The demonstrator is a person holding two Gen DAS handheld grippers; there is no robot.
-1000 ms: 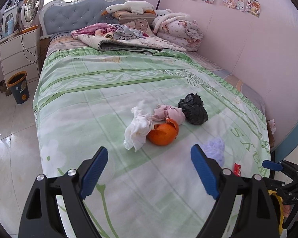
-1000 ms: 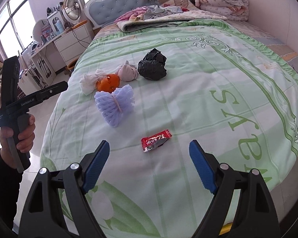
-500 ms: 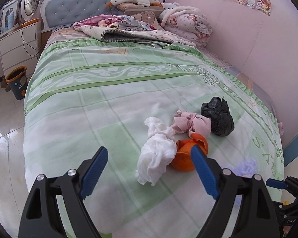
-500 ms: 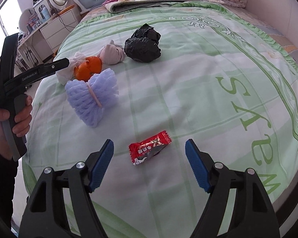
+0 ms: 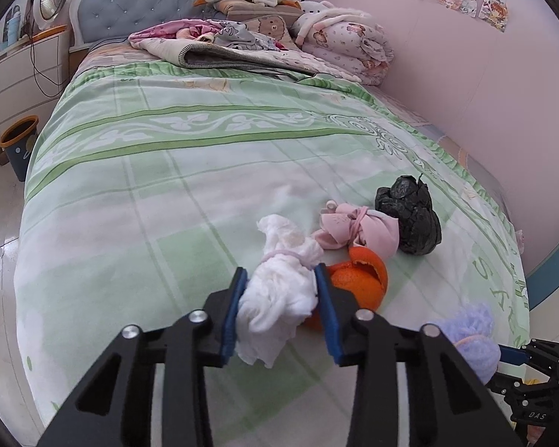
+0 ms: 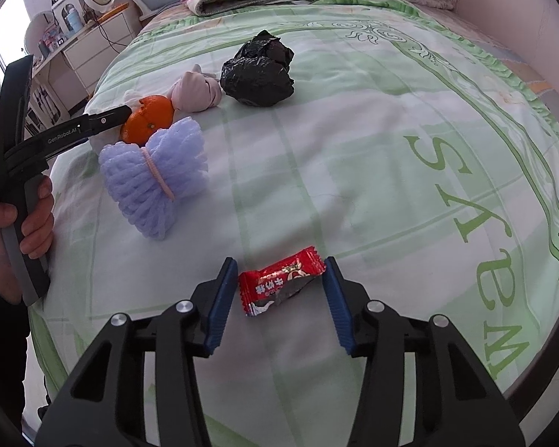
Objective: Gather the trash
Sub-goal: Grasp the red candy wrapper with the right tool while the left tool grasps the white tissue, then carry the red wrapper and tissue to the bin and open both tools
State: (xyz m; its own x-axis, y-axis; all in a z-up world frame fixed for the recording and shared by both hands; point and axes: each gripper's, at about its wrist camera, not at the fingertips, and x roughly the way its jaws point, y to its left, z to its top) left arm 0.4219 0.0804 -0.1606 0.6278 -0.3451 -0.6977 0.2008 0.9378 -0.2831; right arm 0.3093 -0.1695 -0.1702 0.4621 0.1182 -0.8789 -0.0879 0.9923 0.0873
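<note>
Trash lies on the green bedspread (image 5: 167, 193). My left gripper (image 5: 281, 285) is shut on a crumpled white tissue wad (image 5: 279, 298) tied with a band. Beside it lie an orange peel (image 5: 361, 283), a pink tied bundle (image 5: 357, 229) and a crumpled black bag (image 5: 410, 219). My right gripper (image 6: 281, 279) straddles a red candy wrapper (image 6: 279, 285); its jaws stand just apart from the wrapper's ends. A purple foam fruit net (image 6: 156, 178) lies to its left, and the left gripper (image 6: 104, 121) shows beyond the net.
A small bin (image 5: 18, 145) stands on the floor left of the bed, by white drawers (image 5: 22, 74). Blankets and pillows (image 5: 249, 41) pile up at the headboard. The pink wall (image 5: 484, 93) runs along the bed's right side.
My left gripper moved forward and closed on the white tissue wad. My right gripper moved forward around the red wrapper and its jaws narrowed.
</note>
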